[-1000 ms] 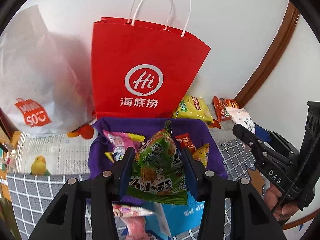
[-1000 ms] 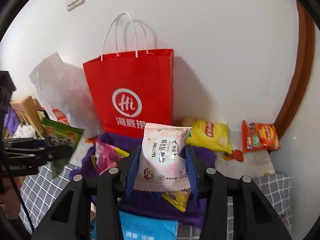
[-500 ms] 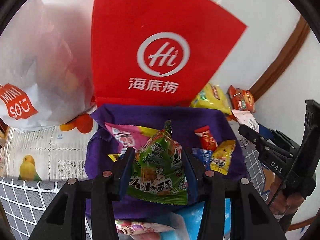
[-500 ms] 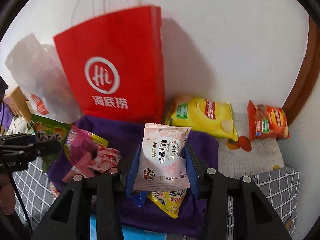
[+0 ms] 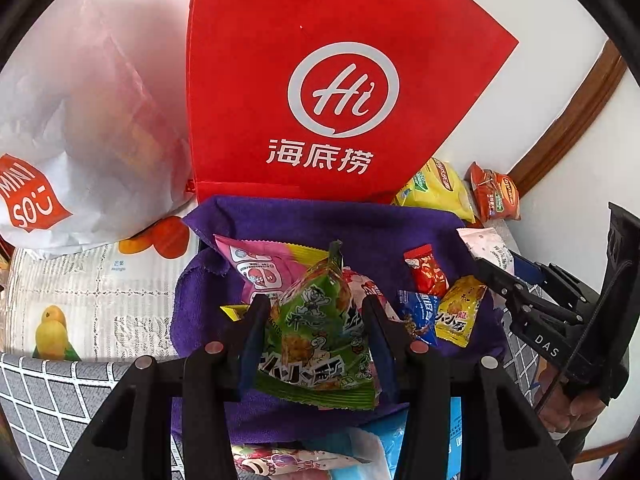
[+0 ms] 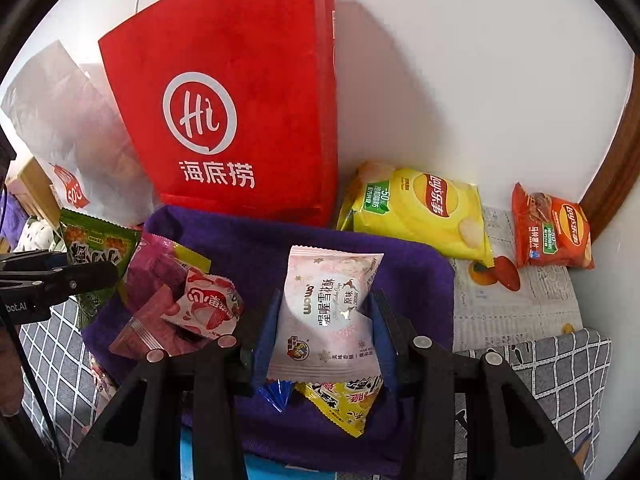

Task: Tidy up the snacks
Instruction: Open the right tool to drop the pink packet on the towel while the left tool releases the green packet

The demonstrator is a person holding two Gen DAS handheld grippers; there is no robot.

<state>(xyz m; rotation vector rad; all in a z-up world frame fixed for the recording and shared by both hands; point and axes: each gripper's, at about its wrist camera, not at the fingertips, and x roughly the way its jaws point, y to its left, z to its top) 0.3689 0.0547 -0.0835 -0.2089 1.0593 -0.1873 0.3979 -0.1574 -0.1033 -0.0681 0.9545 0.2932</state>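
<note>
The left claw [image 5: 316, 332] pinches one green snack packet [image 5: 320, 344] and the right claw [image 6: 324, 328] pinches one pale pink snack packet [image 6: 328, 312], both above the purple cloth [image 6: 248, 248]. Behind it lie two Lay's chip bags [image 6: 424, 212], one yellow, one orange.

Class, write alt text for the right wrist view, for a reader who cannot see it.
The right gripper clamps a pale pink snack packet above a purple cloth-lined basket holding other small packets. A red paper bag stands behind against the white wall, with a yellow crisp bag and an orange crisp bag lying to its right.
</note>
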